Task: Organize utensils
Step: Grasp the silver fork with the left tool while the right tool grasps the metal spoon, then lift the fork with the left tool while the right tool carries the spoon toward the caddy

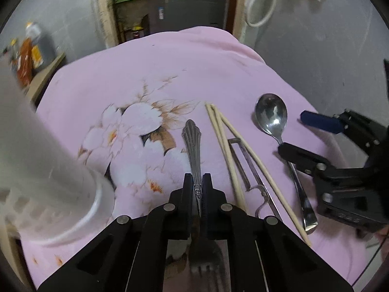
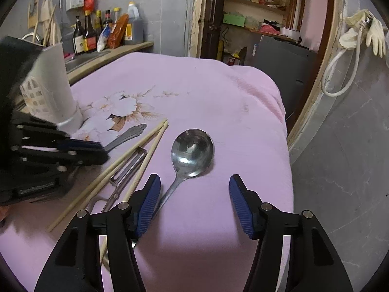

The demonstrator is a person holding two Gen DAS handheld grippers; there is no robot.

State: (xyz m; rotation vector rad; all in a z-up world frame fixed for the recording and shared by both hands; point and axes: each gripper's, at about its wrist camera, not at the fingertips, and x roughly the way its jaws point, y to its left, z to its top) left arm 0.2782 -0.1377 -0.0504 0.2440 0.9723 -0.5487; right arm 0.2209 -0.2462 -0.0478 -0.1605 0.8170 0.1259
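Note:
My left gripper (image 1: 197, 182) is shut on a metal fork (image 1: 193, 143), its ornate handle pointing away and its tines under the gripper. The fork handle also shows in the right wrist view (image 2: 128, 135), beside the left gripper (image 2: 97, 149). Two wooden chopsticks (image 1: 227, 150) (image 2: 136, 153), a metal peeler (image 1: 248, 170) (image 2: 126, 172) and a large metal spoon (image 1: 271, 114) (image 2: 192, 149) lie on the pink cloth. My right gripper (image 2: 194, 194) (image 1: 291, 133) is open, its left finger over the spoon's handle. A white utensil holder (image 1: 43, 160) (image 2: 52, 90) stands at the left.
The table is covered by a pink flowered cloth (image 2: 194, 92). A counter with bottles (image 2: 107, 34) is behind the holder. A doorway with shelves (image 2: 257, 17) lies beyond the table. The table's right edge drops to a grey floor (image 2: 340, 170).

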